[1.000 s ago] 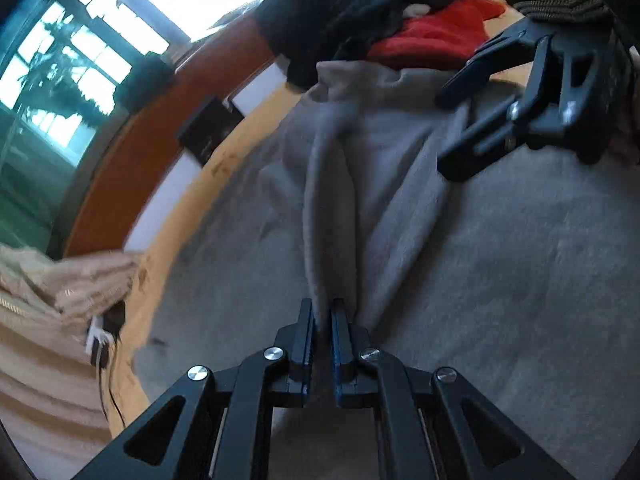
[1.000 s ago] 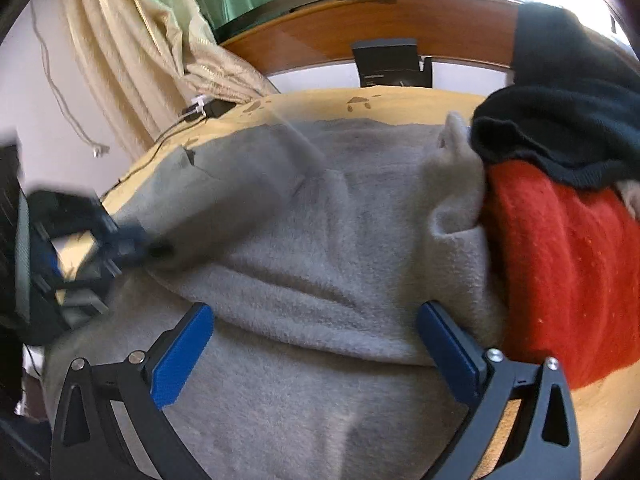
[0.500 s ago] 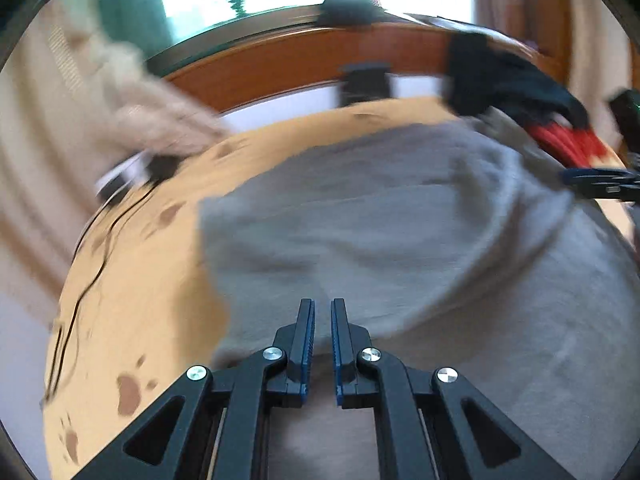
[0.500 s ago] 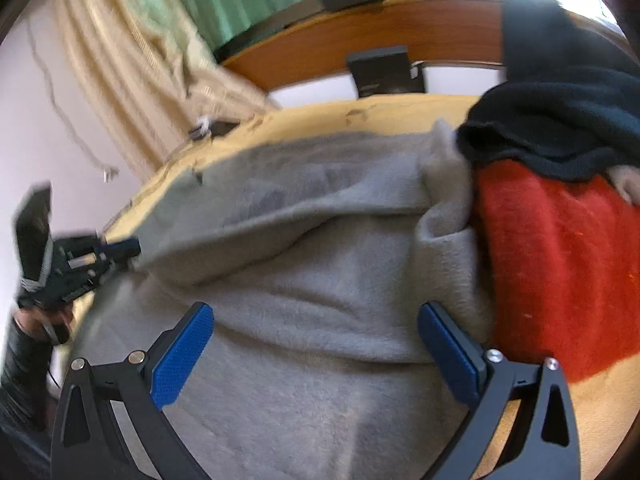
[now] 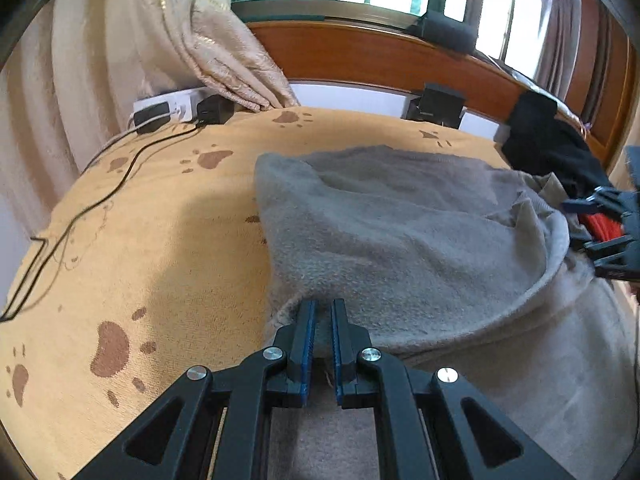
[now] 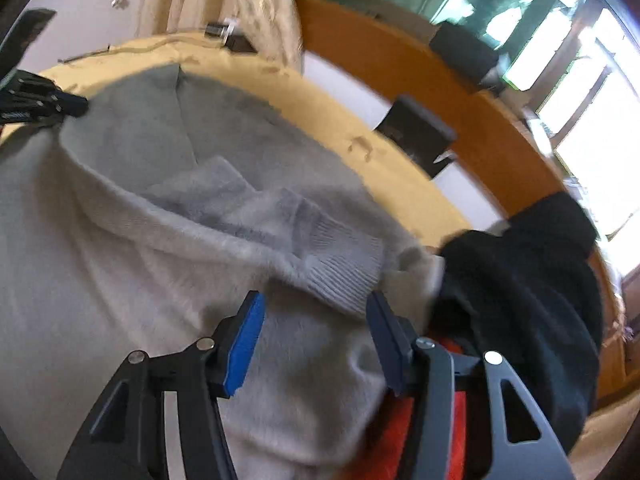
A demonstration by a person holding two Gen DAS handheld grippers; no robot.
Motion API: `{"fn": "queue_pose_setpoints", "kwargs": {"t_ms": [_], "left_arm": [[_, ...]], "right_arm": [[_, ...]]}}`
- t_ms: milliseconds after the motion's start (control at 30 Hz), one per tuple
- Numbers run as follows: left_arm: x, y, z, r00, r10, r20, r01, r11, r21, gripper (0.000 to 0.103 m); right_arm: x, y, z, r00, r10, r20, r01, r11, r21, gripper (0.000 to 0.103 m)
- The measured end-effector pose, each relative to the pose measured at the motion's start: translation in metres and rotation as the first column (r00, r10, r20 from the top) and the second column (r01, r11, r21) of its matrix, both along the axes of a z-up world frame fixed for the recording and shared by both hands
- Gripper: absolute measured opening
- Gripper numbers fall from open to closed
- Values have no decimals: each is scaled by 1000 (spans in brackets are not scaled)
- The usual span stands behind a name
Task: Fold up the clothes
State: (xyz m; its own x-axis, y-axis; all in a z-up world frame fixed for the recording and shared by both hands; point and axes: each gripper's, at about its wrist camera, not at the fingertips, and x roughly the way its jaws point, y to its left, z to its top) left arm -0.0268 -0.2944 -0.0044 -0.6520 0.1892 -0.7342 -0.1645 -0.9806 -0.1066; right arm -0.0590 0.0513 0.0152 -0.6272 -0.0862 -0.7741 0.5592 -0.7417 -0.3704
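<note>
A grey fleece garment (image 5: 400,240) lies on the yellow paw-print bed cover (image 5: 160,240), its upper layer folded over. My left gripper (image 5: 322,312) is shut on the garment's folded edge at its left corner. My right gripper (image 6: 316,308) is open, its blue pads (image 6: 244,340) either side of the garment's ribbed cuff (image 6: 340,264). The garment (image 6: 120,240) fills the right wrist view; the left gripper (image 6: 40,100) shows at its far left. The right gripper (image 5: 608,232) shows at the left wrist view's right edge.
A black garment (image 6: 520,272) lies over a red one (image 6: 400,420) at the garment's right side. A wooden headboard (image 5: 380,56) runs behind. A power strip with plugs (image 5: 172,110) and a black cable (image 5: 100,200) lie at the bed's left. Beige curtains (image 5: 140,32) hang left.
My left gripper has carried the grey fold leftward across the bed, spreading the layer flat. My right gripper has swung right toward the ribbed cuff, its jaws narrower than before.
</note>
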Motion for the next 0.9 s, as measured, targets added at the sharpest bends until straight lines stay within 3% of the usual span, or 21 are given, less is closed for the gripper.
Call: {"fn": "queue_pose_setpoints", "kwargs": {"t_ms": [67, 100, 167, 267, 333, 400, 467, 533, 600, 667, 767, 900], "left_arm": [[-1, -5, -1, 1000, 19, 5, -19, 1000, 21, 9], [-2, -7, -1, 1000, 28, 8, -28, 999, 31, 9], [-3, -12, -2, 999, 47, 14, -47, 998, 52, 9], [-4, -20, -3, 997, 80, 25, -81, 993, 84, 9], [-5, -35, -5, 987, 156, 40, -160, 981, 112, 9], [-6, -52, -8, 960, 271, 71, -278, 955, 107, 10], [-5, -60, -10, 958, 277, 79, -286, 945, 155, 10], [-4, -68, -11, 955, 282, 87, -294, 934, 203, 10], [-5, -66, -10, 955, 286, 85, -297, 936, 187, 10], [-6, -61, -8, 954, 287, 81, -296, 943, 153, 10], [-7, -62, -7, 956, 278, 92, -290, 944, 156, 10], [-17, -72, 0, 959, 232, 163, -268, 928, 258, 12]], "right_arm": [[-9, 0, -5, 1000, -12, 12, 12, 1000, -20, 57], [-13, 0, -7, 1000, -19, 16, 20, 999, -35, 50], [-18, 1, -4, 999, -51, 11, 51, 996, -76, 12], [-8, 1, 11, 995, -81, -62, 75, 992, -98, 8], [11, 6, 28, 985, -109, -132, 93, 988, -119, 8], [38, 12, 45, 967, -144, -211, 123, 986, -112, 8], [60, 14, 43, 970, -138, -202, 125, 989, -77, 8], [76, 16, 31, 984, -117, -135, 110, 992, -58, 8], [87, 18, 14, 995, -87, -48, 85, 995, -45, 11], [98, 21, 4, 996, -84, -24, 83, 996, -19, 17], [114, 27, -1, 995, -97, -22, 97, 995, 6, 62], [124, 45, 20, 989, -145, -44, 139, 984, -111, 81]]}}
